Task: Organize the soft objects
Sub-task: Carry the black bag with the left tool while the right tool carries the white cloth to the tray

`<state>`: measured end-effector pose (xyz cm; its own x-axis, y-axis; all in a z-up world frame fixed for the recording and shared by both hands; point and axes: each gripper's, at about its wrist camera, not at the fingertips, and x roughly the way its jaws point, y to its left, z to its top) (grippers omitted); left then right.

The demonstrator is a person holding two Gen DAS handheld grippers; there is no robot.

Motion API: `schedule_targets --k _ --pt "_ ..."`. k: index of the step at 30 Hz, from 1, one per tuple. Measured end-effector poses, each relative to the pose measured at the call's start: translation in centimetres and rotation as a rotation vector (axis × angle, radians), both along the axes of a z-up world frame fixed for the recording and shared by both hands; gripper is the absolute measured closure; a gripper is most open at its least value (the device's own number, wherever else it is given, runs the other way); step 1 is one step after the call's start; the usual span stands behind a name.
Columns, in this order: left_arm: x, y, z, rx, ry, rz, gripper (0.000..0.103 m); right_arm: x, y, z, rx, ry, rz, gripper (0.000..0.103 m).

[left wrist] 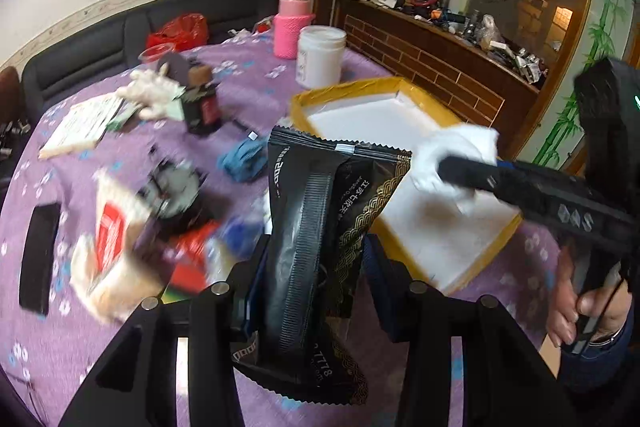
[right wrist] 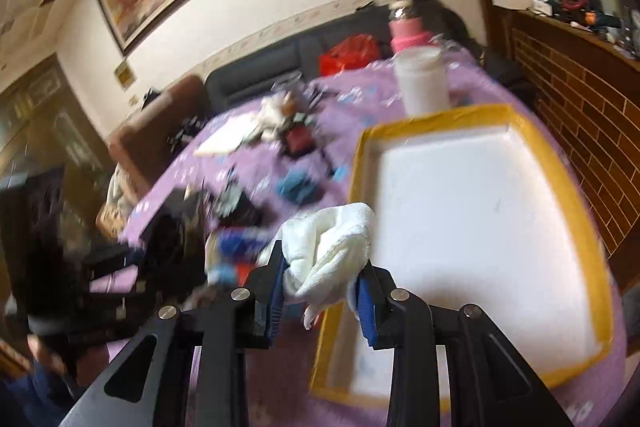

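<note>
Closest in, the left gripper [left wrist: 316, 267] has its jaws clenched on a black foil packet [left wrist: 320, 227] with gold wave print, which stands upright between them, its crimped top edge well above the tips and its bottom edge hanging below them. Just right of those jaws and beyond lies the white tray [left wrist: 404, 83] with its yellow-taped rim, resting on the purple flowered table [left wrist: 248, 75]. Over the tray's near part the right gripper [right wrist: 324, 279] grips a bunched white cloth [right wrist: 332, 239], jaws pressed into its folds, the cloth bulging up past the tips with one corner drooping below. In the left view that cloth [left wrist: 460, 155] shows above the tray's floor, held off it. Ahead of the left jaws and to their left sits a blue wad of fabric [left wrist: 244, 159]; farther off stand a white tub [left wrist: 320, 55] and a pink knitted bottle [left wrist: 292, 23], with blurred clutter at left.
</note>
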<state>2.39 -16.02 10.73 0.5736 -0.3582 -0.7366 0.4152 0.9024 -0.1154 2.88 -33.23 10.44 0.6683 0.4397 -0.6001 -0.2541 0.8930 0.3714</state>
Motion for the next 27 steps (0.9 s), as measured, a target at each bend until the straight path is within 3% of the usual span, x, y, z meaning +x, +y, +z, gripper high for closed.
schedule_targets --k 4,12,16,27 --pt "1.7 -2.5 1.2 -0.006 -0.013 -0.022 0.059 3.6 -1.9 2.2 0.01 -0.044 -0.092 0.07" --pt "5.1 -6.9 1.5 -0.018 -0.001 -0.045 0.059 10.5 -5.4 2.9 0.063 -0.028 -0.211 0.07" --pt "7.1 -9.2 0.5 -0.006 0.022 -0.044 0.059 12.9 -7.8 1.4 0.114 -0.007 -0.25 0.07" --pt "13.9 -14.4 -3.6 -0.003 0.11 -0.012 0.059 14.4 -13.4 -3.0 0.15 0.079 -0.331 0.07"
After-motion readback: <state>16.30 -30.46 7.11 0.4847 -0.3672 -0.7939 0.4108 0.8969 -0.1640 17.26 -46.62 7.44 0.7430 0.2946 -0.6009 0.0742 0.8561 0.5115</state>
